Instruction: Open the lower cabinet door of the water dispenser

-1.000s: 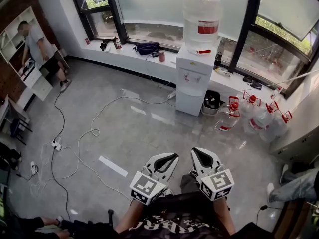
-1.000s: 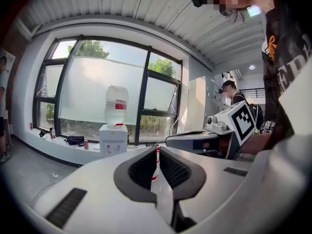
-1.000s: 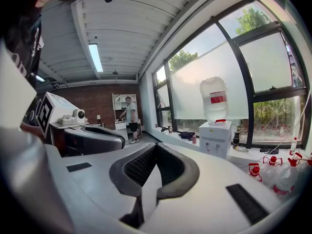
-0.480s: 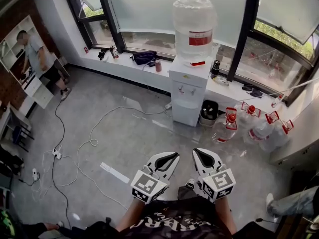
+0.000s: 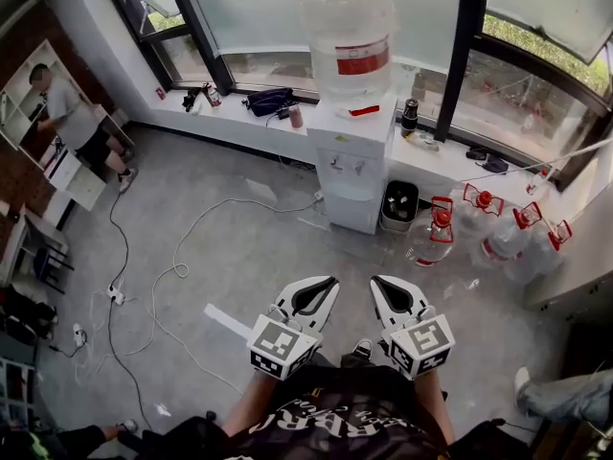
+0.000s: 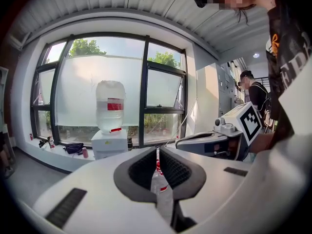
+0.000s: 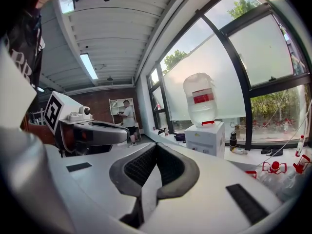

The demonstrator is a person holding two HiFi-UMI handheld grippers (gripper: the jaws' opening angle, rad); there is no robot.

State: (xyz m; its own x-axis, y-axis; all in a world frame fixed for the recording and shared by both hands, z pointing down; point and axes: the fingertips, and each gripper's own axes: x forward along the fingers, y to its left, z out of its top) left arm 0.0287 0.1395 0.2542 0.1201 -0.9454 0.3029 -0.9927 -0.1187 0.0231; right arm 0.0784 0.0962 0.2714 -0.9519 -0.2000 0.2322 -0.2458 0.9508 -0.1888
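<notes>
The white water dispenser [image 5: 352,166] stands against the window ledge with a large clear bottle [image 5: 347,34] on top. Its lower cabinet door [image 5: 349,211] is closed. Both grippers are held side by side close to my body, well short of the dispenser and pointing toward it. My left gripper [image 5: 323,286] is shut with nothing in it, and so is my right gripper [image 5: 383,287]. The left gripper view shows the dispenser [image 6: 109,143] far beyond the closed tips [image 6: 157,149]. In the right gripper view the dispenser [image 7: 207,138] stands to the right of the closed tips [image 7: 156,145].
Several clear water jugs with red caps [image 5: 488,233] stand on the floor right of the dispenser. A dark bin [image 5: 397,204] sits beside it. White cables [image 5: 182,257] trail across the grey floor at left. A person [image 5: 67,113] stands by shelves at far left.
The dispenser has drawn closer and larger in the head view as I move toward it. Both grippers keep their side-by-side pose and stay shut.
</notes>
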